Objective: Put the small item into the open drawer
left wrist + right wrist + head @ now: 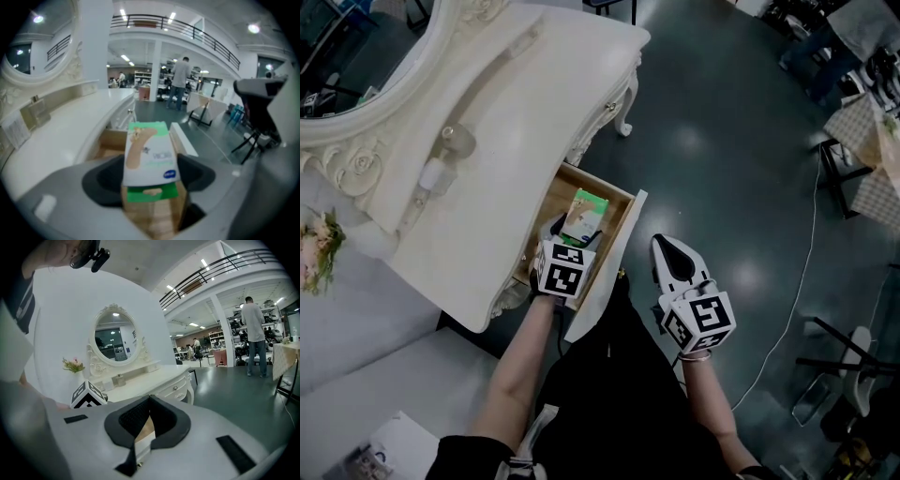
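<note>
The small item is a green and white plaster box (584, 210). My left gripper (573, 231) is shut on it and holds it over the open wooden drawer (553, 199) of the white dressing table (516, 112). In the left gripper view the box (149, 152) stands upright between the dark pads (105, 180), with the drawer's inside (111, 140) right behind it. My right gripper (660, 246) hangs shut and holds nothing, to the right of the drawer's white front (614, 258). In its own view the right gripper (149, 398) has its jaws closed together.
An oval mirror (352, 47) and two small bottles (453, 141) stand on the tabletop. Flowers (319, 246) are at the far left. A white cable (797, 281) runs across the dark floor on the right, near chairs and tables (862, 178). A person (179, 82) stands far off.
</note>
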Available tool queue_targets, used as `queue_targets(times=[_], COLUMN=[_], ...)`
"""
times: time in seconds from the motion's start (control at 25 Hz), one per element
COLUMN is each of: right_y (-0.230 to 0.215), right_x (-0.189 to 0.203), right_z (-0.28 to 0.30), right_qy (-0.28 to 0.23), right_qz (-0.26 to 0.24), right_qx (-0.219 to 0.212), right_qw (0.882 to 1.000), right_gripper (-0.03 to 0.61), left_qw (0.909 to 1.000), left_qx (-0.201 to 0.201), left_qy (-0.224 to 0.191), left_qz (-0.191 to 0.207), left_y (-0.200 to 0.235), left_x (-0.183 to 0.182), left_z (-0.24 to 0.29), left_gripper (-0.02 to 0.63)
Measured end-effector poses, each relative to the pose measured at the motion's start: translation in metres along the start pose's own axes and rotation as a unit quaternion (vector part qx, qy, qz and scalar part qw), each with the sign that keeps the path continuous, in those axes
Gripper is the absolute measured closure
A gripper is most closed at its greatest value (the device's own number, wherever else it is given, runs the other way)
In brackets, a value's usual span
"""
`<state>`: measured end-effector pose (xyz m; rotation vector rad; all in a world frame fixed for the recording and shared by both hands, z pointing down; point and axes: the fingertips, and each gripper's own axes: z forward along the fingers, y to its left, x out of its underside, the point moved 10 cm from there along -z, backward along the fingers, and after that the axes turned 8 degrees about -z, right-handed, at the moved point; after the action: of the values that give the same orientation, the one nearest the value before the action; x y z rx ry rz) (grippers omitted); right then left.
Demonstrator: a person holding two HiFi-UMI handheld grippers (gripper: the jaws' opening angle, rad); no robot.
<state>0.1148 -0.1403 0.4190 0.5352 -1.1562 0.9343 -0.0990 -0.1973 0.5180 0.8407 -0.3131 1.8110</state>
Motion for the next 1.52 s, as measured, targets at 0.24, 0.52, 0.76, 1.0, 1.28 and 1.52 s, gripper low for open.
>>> queue_targets(times=[0.24,0.52,0.76,1.0,1.28,1.52], right_y=[-0.004,-0.008,-0.009,-0.011,-0.012,-0.012], right_x=[0.005,0.010,0.012,0.012,0.014,0.015], right_z=[0.007,0.013,0.014,0.012,0.008,0.006], right_qy=[0.011,0.019,0.024,0.025,0.028,0.029], right_qz=[0.009,0.016,0.019,0.019,0.023,0.024], right_qx=[-0.005,-0.007,-0.005,-0.005,-0.006,-0.007], right_qw=[1.000,1.000,1.000,0.999,0.999,0.999], right_gripper=[0.573,0.572,0.573,0.572,0.574,0.573], left_qw=[0.9992,0.9968,0.9945,0.9928,0.9903,0.9896], left_qx=[-0.006,-0.008,-0.008,-0.012,-0.012,-0.013], left_qy=[0.038,0.078,0.103,0.118,0.138,0.143], left_qz=[0.007,0.014,0.012,0.015,0.012,0.009], left_y=[0.007,0.015,0.019,0.020,0.023,0.024], left_x=[0.012,0.028,0.037,0.042,0.051,0.056], left_z=[0.028,0.053,0.068,0.078,0.084,0.087], left_gripper=[0.256,0.256,0.256,0.256,0.255,0.253])
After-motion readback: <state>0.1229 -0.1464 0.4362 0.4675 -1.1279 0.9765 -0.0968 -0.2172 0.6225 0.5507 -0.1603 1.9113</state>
